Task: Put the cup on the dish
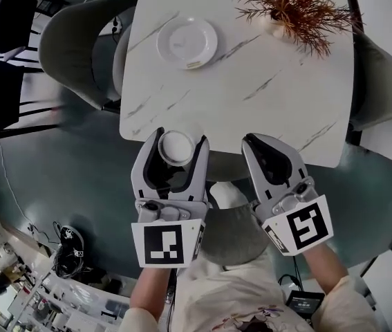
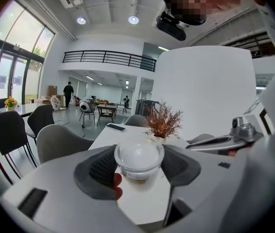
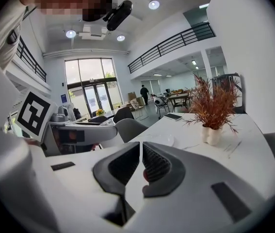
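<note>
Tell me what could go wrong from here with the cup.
The left tool grips the smooth clear cup by its sides at the table's near edge; a slip could drop it to the floor.
The dish lies far across the table; landing on its rim could tip the cup.

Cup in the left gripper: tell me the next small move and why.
Probably carry it forward toward the dish: the left gripper grips the cup over the table's near edge, and the dish lies farther across, roughly straight ahead.
</note>
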Tool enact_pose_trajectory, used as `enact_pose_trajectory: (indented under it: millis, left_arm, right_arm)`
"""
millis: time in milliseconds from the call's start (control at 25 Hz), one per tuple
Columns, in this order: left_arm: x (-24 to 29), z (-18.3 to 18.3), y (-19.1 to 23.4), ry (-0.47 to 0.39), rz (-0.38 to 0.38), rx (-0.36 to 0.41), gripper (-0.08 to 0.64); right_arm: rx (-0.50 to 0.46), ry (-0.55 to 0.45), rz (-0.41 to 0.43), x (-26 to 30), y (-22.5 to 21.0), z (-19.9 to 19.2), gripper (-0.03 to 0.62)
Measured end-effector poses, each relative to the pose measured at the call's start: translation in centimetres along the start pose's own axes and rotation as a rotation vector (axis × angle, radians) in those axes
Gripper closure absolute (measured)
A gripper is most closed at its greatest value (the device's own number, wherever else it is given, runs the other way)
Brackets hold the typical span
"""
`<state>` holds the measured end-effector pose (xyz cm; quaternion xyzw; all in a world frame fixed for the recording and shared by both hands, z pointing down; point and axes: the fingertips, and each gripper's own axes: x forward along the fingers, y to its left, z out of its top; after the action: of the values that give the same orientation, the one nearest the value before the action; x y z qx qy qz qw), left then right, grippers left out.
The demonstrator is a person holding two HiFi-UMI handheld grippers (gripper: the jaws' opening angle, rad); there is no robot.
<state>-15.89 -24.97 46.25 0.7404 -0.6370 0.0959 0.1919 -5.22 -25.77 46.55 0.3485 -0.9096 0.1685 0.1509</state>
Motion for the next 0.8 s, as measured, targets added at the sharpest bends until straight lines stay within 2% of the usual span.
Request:
enact_pose_trajectory:
  millis: [440, 800]
  left_arm:
    - [5.1, -2.3, 2.2, -0.009, 0.030, 0.005, 0.285]
    - [8.3, -4.1, 2.9, -0.003, 0.034, 0.032, 0.285]
  right_arm:
    - [-0.015, 0.016, -0.007, 4.7, -2.2, -3.4, 0.588]
    - [0.000, 0.018, -0.055, 7.3, -4.6, -5.5, 0.588]
